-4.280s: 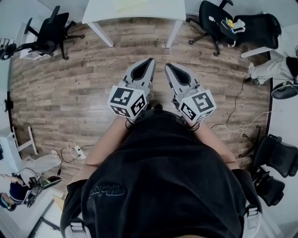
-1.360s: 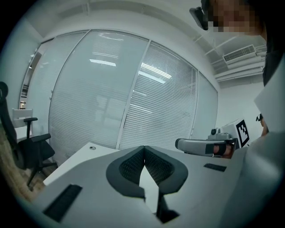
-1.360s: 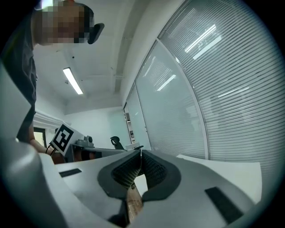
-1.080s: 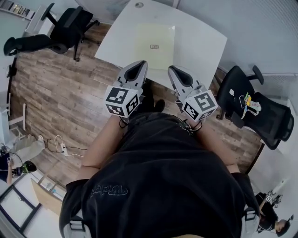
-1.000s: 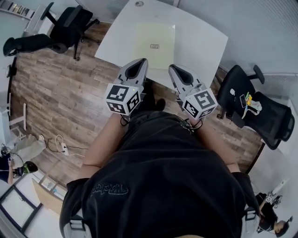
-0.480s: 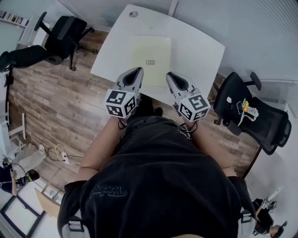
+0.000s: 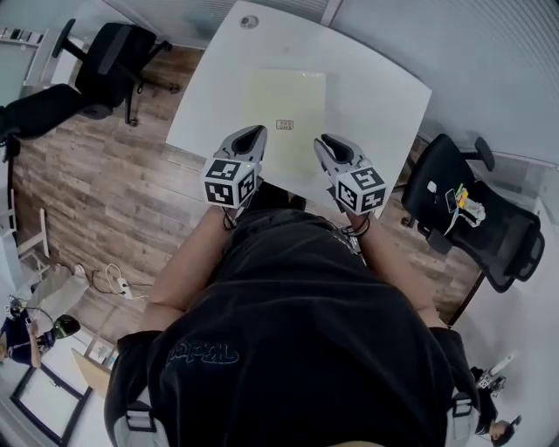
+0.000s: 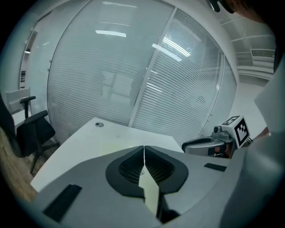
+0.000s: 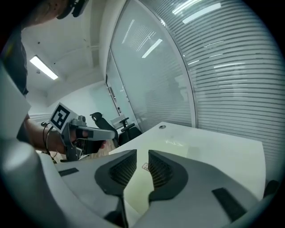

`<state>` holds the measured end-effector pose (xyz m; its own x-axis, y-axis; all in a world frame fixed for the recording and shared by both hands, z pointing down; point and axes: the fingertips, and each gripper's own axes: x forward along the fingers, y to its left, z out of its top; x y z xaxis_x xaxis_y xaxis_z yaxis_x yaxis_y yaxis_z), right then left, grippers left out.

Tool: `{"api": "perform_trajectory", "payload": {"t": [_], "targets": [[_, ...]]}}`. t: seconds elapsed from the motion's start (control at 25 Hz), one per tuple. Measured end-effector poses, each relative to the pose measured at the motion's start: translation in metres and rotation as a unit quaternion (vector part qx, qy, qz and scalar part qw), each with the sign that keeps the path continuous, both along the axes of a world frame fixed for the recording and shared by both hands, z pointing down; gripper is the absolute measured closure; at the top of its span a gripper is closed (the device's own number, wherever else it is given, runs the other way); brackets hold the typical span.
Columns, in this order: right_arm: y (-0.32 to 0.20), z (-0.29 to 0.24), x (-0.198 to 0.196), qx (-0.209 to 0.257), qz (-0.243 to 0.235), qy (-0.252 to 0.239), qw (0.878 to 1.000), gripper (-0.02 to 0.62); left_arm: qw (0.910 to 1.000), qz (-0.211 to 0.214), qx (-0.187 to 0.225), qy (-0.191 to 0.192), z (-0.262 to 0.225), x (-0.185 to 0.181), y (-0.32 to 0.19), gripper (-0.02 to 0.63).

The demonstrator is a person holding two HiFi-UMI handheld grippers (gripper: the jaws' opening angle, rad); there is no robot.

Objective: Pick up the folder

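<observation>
Seen from the head camera, a person in a dark shirt stands at the near edge of a white table [image 7: 376,87] and holds a two-jaw gripper in each hand.

The folder [image 7: 284,109], pale yellow-green, lies flat in the middle of the tabletop, at about 12 o'clock from the person. It is untouched.

The left gripper [image 7: 251,134] hangs at 11 o'clock, over the near table edge and just beside the folder's near left corner. Its jaws are clenched together with nothing between them.

The right gripper [image 7: 329,141] hangs at 1 o'clock, near the folder's near right corner. Its jaws have just been opening and now stand a little apart. They are released and empty, and the folder shows only beyond the gap.

Judged from this, the task has barely begun. The person has reached the table and both grippers point toward the folder. No grip has been made and the folder has not left the table. What is left is probably to open wider, take an edge of the folder, close on it and lift.

Counts:
- One table.
- One folder, bearing one small label [image 7: 284,125] near its near edge.
- One round cable cap [image 7: 251,22] at the table's far end.
- Two grippers, each with one marker cube.
- Two black office chairs that can be made out, one at 10 o'clock [image 7: 109,57] and one at 3 o'clock [image 7: 467,205].
- One dark shape at 9 o'clock, possibly a third chair, though I cannot tell.
- One power strip with its cable [image 7: 115,284], on the wooden floor at 8 o'clock.
</observation>
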<state>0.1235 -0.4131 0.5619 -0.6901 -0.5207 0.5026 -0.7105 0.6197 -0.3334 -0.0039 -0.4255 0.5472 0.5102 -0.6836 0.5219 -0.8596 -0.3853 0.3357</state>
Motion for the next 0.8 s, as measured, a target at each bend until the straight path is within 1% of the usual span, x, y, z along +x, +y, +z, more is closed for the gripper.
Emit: {"api": "perform_trajectory", "payload": {"t": [0.08,0.24,0.36,0.56,0.8], "targets": [[-0.008,0.015,0.001,-0.019,0.001,0.005,1.0,0.499,0.9998,-0.003,-0.02,-0.005,0.018,-0.006,-0.007,0.589],[-0.021,0.048,0.009,-0.053,0.017,0.019,0.998,0.477,0.9984,-0.007,-0.055,-0.01,0.054,-0.015,-0.017,0.586],[-0.025,0.067,0.011,-0.076,0.025,0.027,0.996,0.467,0.9972,-0.007,-0.073,-0.014,0.075,-0.021,-0.023,0.535],[-0.033,0.099,0.009,-0.115,0.017,0.039,0.992,0.431,0.9933,-0.02,-0.114,-0.002,0.107,-0.032,-0.031,0.449],[-0.043,0.127,0.014,-0.155,0.038,0.039,0.986,0.391,0.9864,-0.03,-0.161,0.003,0.144,-0.043,-0.035,0.365]]}}
